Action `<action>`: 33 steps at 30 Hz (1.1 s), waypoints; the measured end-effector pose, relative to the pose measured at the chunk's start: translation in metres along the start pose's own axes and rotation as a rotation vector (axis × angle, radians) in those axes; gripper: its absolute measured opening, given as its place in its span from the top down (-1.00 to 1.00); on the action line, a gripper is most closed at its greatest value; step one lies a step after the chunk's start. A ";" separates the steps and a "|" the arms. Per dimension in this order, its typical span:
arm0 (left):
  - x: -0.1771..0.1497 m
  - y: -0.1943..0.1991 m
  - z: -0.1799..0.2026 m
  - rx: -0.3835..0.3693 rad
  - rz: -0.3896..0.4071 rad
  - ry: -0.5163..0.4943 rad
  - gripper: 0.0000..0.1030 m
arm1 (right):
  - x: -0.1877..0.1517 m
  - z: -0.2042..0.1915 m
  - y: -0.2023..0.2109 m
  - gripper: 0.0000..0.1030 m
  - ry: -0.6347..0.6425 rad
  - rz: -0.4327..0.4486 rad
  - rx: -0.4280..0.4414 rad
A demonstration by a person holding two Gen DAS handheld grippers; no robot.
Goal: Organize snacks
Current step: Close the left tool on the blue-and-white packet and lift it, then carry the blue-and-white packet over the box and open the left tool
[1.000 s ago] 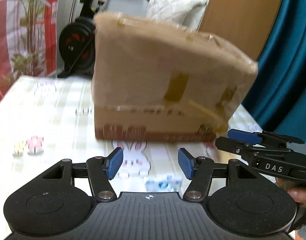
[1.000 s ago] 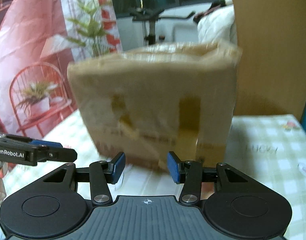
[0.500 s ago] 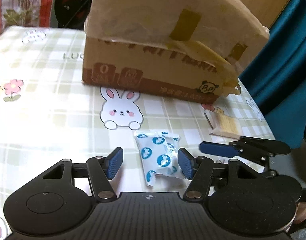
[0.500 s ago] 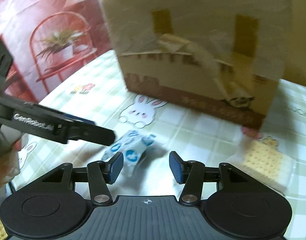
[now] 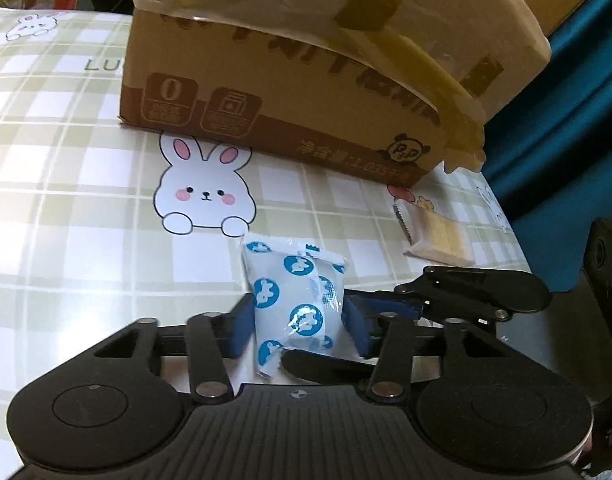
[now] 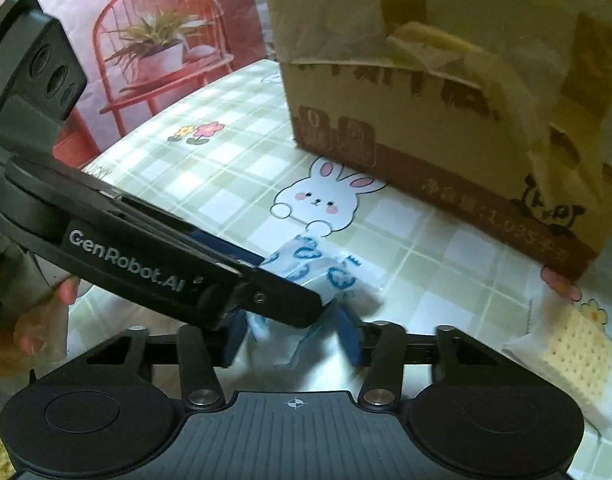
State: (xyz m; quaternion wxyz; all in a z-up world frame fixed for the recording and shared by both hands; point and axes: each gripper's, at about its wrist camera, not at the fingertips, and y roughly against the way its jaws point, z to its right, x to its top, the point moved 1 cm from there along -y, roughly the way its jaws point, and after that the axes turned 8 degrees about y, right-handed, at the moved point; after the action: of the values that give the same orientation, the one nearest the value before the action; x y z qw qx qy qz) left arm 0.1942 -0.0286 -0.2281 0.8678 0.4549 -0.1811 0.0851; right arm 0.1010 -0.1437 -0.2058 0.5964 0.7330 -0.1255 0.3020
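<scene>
A white snack packet with blue prints (image 5: pixel 296 292) lies on the checked tablecloth and sits between the blue pads of my left gripper (image 5: pixel 300 330), whose jaws stand close on both sides of it. In the right wrist view the same packet (image 6: pixel 317 276) lies between the pads of my right gripper (image 6: pixel 294 338), which is open around it. The left gripper crosses that view from the left. A clear-wrapped cracker packet (image 5: pixel 437 236) lies to the right, also seen in the right wrist view (image 6: pixel 577 344).
A taped brown cardboard box (image 5: pixel 306 64) stands just behind the packets, also in the right wrist view (image 6: pixel 445 92). The tablecloth (image 5: pixel 66 208) has rabbit prints. A teal curtain (image 5: pixel 565 100) hangs at the right, beyond the table edge.
Both grippers have tilted down from the box and moved in on the blue-printed packet. The left jaws have narrowed onto it; the right gripper now straddles it from the other side.
</scene>
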 end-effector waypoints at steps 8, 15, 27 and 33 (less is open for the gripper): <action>0.012 0.035 0.031 -0.006 0.115 -0.071 0.12 | 0.013 0.001 0.025 0.25 0.032 0.105 -0.014; 0.050 0.092 0.083 -0.063 0.302 -0.179 0.12 | 0.055 0.008 0.088 0.25 0.113 0.294 -0.092; 0.155 0.077 0.148 -0.102 0.369 -0.306 0.12 | 0.139 0.089 0.139 0.25 0.141 0.432 -0.257; 0.184 0.045 0.141 -0.083 0.337 -0.274 0.11 | 0.157 0.131 0.111 0.24 0.076 0.391 -0.276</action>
State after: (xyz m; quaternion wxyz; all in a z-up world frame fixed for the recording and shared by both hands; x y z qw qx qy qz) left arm 0.3159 -0.1216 -0.0480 0.8266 0.3895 -0.3740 0.1586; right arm 0.2025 -0.2690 -0.0385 0.6255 0.5945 -0.2826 0.4189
